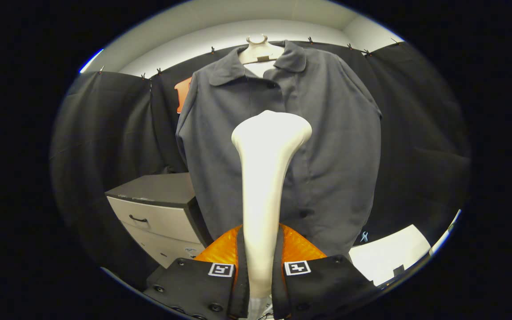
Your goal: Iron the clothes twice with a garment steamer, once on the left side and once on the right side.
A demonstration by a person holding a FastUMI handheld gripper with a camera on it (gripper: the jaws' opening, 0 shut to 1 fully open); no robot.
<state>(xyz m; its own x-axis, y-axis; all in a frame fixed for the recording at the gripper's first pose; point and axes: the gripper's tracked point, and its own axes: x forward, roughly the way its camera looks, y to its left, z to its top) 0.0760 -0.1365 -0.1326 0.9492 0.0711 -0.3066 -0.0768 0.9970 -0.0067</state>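
- I have the gripper (259, 266) at the bottom centre of the frame, its two fingers (220, 284) closed against either side of the garment steamer (267, 178), clamped on the handle. The gap is no wider than the handle itself, so nothing more can close.
- The steamer rises straight up the middle of the frame from between the fingers, and its wide head (272, 131) sits at about chest height on the shirt. I judge I'm holding it upright this way so the head's face can be laid flat to the fabric.
- The grey shirt (327, 155) hangs in the centre and upper half of the frame, on a pale hanger (258, 52) with a hook at the top centre. Hanging free like that leaves the whole front open to a stroke down each side.
- Whether the head touches the cloth I cannot tell; it overlaps the button placket, roughly on the shirt's midline.
- A drawer cabinet (158, 209) stands at the lower left, beside the shirt's hem, and a pale surface (394, 253) shows at the lower right.
- To my eye neither side pass is under way from this central spot.
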